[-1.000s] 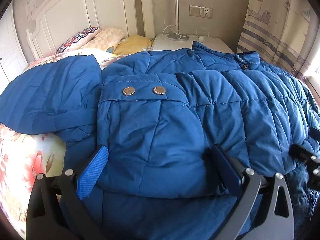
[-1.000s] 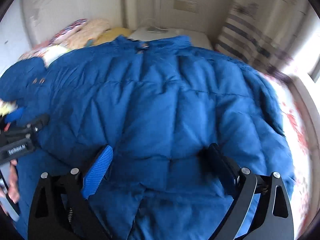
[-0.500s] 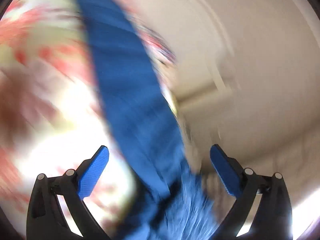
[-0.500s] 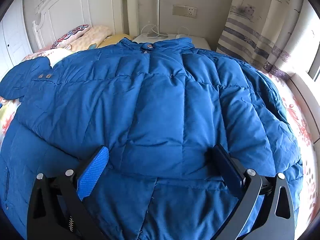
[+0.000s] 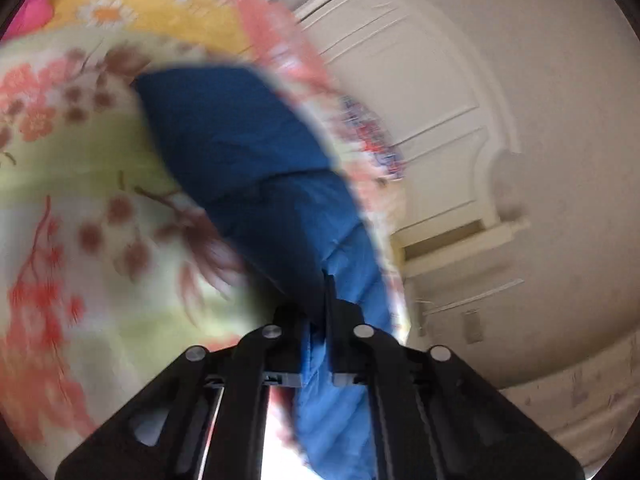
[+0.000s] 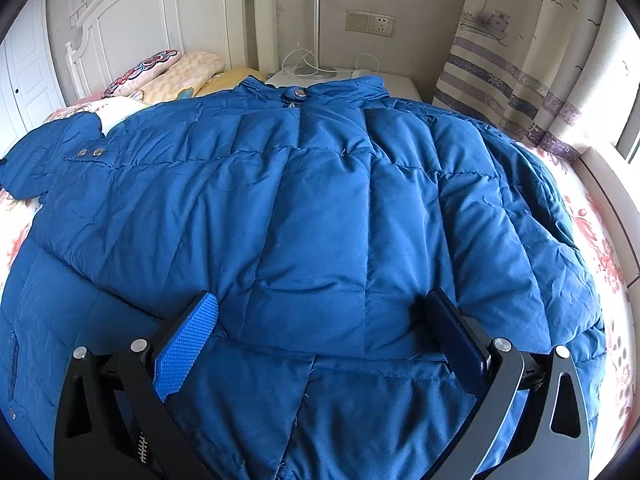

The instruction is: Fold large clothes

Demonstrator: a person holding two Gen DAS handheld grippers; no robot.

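Observation:
A large blue quilted jacket (image 6: pixel 320 220) lies spread over the bed, collar toward the headboard. Its left sleeve, folded in across the body, ends in a cuff with two snaps (image 6: pixel 88 153). My right gripper (image 6: pixel 316 340) is open and hovers just above the jacket's lower middle. In the blurred, rolled left wrist view, my left gripper (image 5: pixel 320 304) is shut on a fold of the jacket's blue fabric (image 5: pixel 248 152), which stretches away from the jaws over the floral bedsheet (image 5: pixel 72 208).
A white headboard (image 6: pixel 160 12) and pillows (image 6: pixel 172 74) are at the far end. A white nightstand (image 6: pixel 344 76) with a lamp pole and cables stands behind the collar. A striped curtain (image 6: pixel 520 60) hangs at right. Floral sheet (image 6: pixel 608 248) shows along the bed's right edge.
My left gripper has swung off the jacket's body toward the bed's left side, rolled over, and closed on blue fabric. My right gripper stayed open and barely moved.

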